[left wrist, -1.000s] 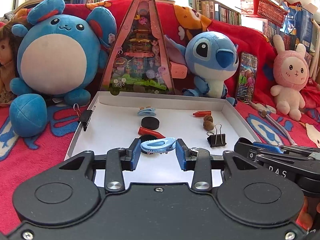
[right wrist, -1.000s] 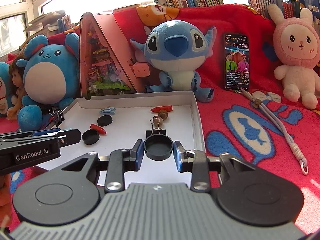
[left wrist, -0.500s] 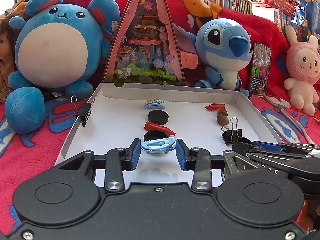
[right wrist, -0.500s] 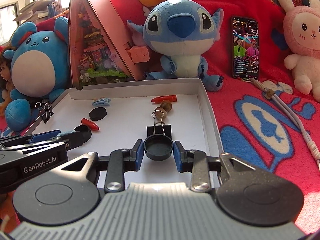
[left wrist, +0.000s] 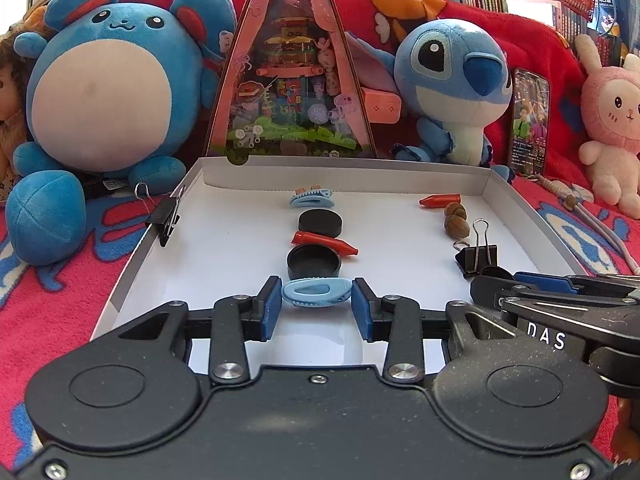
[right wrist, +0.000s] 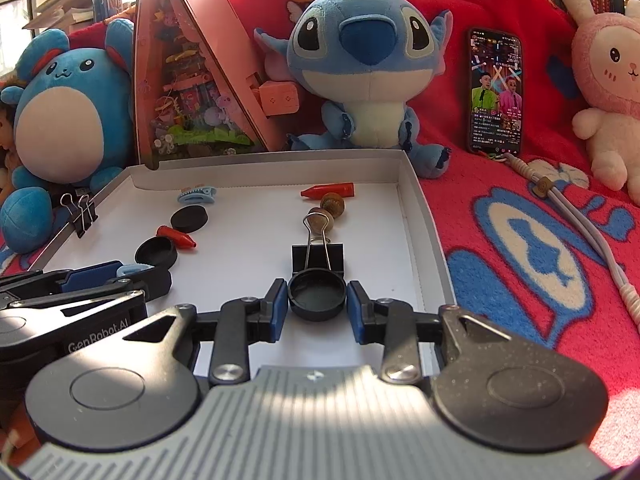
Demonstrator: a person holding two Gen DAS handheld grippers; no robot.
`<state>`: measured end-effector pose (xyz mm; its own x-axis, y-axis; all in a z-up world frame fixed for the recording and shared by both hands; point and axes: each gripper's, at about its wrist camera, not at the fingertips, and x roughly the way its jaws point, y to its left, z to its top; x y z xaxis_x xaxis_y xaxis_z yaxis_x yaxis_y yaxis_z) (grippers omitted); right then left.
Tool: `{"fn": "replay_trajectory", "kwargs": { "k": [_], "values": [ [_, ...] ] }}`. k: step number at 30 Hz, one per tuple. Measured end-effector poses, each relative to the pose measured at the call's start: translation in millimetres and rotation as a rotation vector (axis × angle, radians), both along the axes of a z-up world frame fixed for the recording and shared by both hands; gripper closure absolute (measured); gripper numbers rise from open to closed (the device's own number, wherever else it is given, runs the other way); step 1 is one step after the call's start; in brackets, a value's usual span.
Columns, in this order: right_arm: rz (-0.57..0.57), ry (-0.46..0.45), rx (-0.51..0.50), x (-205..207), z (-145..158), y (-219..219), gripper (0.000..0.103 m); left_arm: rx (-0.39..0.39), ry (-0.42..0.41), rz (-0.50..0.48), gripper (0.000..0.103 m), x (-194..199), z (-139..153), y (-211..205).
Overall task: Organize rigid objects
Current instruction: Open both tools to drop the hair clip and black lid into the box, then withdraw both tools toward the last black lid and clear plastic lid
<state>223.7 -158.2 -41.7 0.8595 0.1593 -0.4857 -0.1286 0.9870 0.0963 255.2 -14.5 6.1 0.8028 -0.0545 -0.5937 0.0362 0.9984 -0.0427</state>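
A white shallow box (left wrist: pixel 224 264) (right wrist: pixel 412 216) lies on a red blanket. My left gripper (left wrist: pixel 317 307) is shut on a light blue hair clip (left wrist: pixel 317 293), low over the box's near part, just behind a black cap (left wrist: pixel 314 261). My right gripper (right wrist: pixel 317 305) is shut on a black round cap (right wrist: pixel 317 293), low over the box, right behind a black binder clip (right wrist: pixel 318 258). In the box lie two red crayon tips (left wrist: pixel 324 241) (left wrist: pixel 440 200), a black disc (left wrist: pixel 320 222), another blue hair clip (left wrist: pixel 312 198) and two nuts (left wrist: pixel 456 220).
A binder clip (left wrist: pixel 164 216) grips the box's left wall. Behind the box stand a blue round plush (left wrist: pixel 108 92), a pink triangular toy box (left wrist: pixel 292 80), a Stitch plush (right wrist: pixel 368 64), a phone (right wrist: pixel 496 92) and a pink bunny plush (right wrist: pixel 608 80). A grey cord (right wrist: pixel 592 236) lies on the right.
Both grippers have moved forward and lower into the box, each still holding its object. The left gripper's clip now sits close to the black cap.
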Motion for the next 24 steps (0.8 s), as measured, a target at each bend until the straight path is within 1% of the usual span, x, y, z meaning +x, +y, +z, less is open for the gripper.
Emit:
{"fn": "replay_trajectory", "kwargs": {
  "k": [2, 4, 5, 7, 8, 11, 14, 17, 19, 21, 24],
  "values": [
    [0.001, 0.000, 0.000, 0, 0, 0, 0.066, 0.000, 0.001, -0.004, 0.067, 0, 0, 0],
    [0.005, 0.001, 0.003, 0, 0, -1, 0.062, -0.003, 0.003, -0.006, 0.067, -1, 1, 1],
    [0.006, 0.002, 0.008, -1, 0, -1, 0.062, -0.003, 0.003, -0.008, 0.066, -2, 2, 1],
    [0.007, 0.004, 0.020, -2, 1, -3, 0.055, 0.008, -0.007, -0.016, 0.062, -6, 5, 0],
    [0.009, 0.004, 0.025, -3, 1, -3, 0.048, 0.015, -0.014, -0.018, 0.059, -8, 6, -1],
    [0.017, -0.005, 0.034, -8, 3, -5, 0.047, 0.033, -0.031, -0.033, 0.053, -16, 12, -2],
    [0.031, -0.027, 0.030, -16, 8, -6, 0.044, 0.032, -0.045, -0.056, 0.047, -25, 18, -1],
    [0.048, -0.051, 0.019, -27, 13, -7, 0.042, 0.038, -0.055, -0.077, 0.044, -36, 23, 0],
    [0.061, -0.066, 0.019, -35, 16, -9, 0.041, 0.040, -0.065, -0.097, 0.041, -47, 26, 1],
    [0.076, -0.075, 0.020, -45, 18, -12, 0.038, 0.039, -0.074, -0.118, 0.036, -58, 28, 3],
    [0.107, -0.084, 0.015, -62, 18, -16, 0.037, 0.058, -0.083, -0.157, 0.033, -77, 28, 5]
  ]
}}
